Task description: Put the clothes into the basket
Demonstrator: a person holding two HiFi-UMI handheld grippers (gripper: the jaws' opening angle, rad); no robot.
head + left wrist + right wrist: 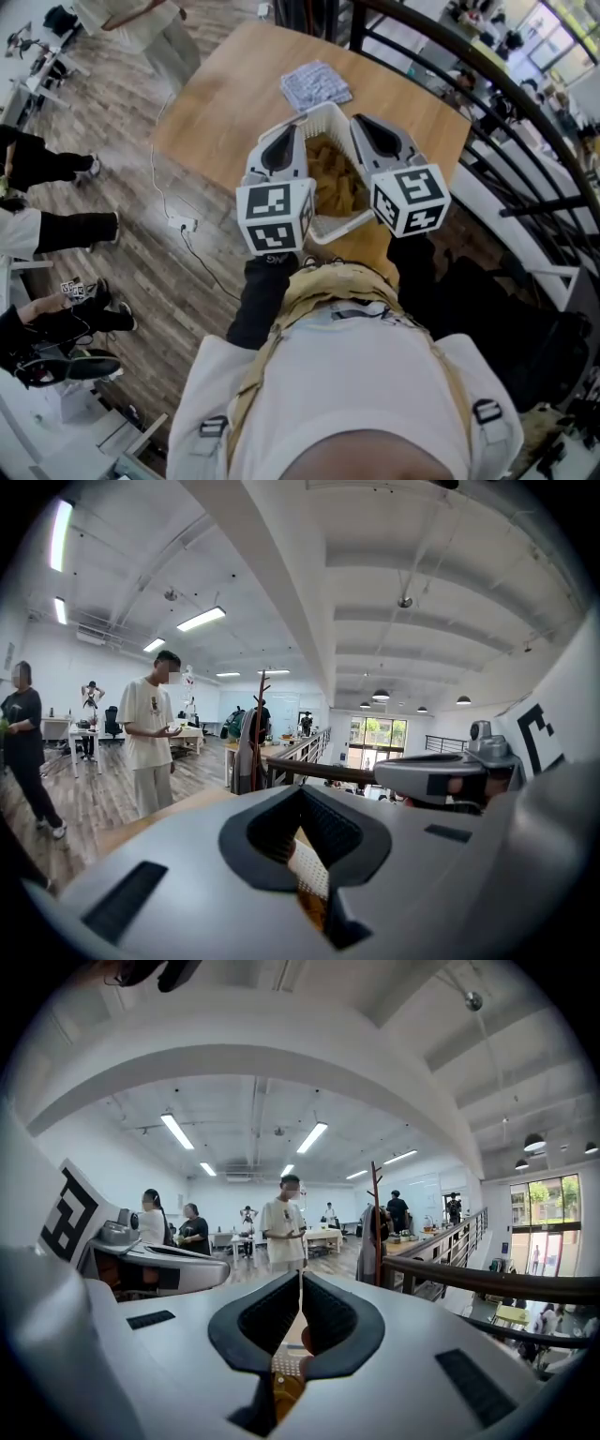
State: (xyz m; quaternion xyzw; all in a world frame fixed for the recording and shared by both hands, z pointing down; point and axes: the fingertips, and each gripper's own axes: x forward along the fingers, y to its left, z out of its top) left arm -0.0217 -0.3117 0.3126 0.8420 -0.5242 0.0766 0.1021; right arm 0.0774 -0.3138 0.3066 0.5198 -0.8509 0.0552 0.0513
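A white perforated basket (325, 110) stands on the wooden table (225, 108) with mustard-yellow clothes (337, 178) piled inside. A folded checked cloth (316, 84) lies on the table beyond it. My left gripper (289, 134) sits over the basket's left rim; in the left gripper view that gripper (302, 791) is shut on a strip of the white wall (309, 864). My right gripper (362, 123) sits over the right rim. In the right gripper view its jaws (300, 1277) are closed, with the basket wall (281, 1363) and yellow cloth (279, 1396) showing in the gap.
A black metal railing (525, 122) curves round the table's right side. A cable and plug strip (178, 222) lie on the wooden floor to the left. People stand beyond the table (141, 23) and sit at the left (47, 230).
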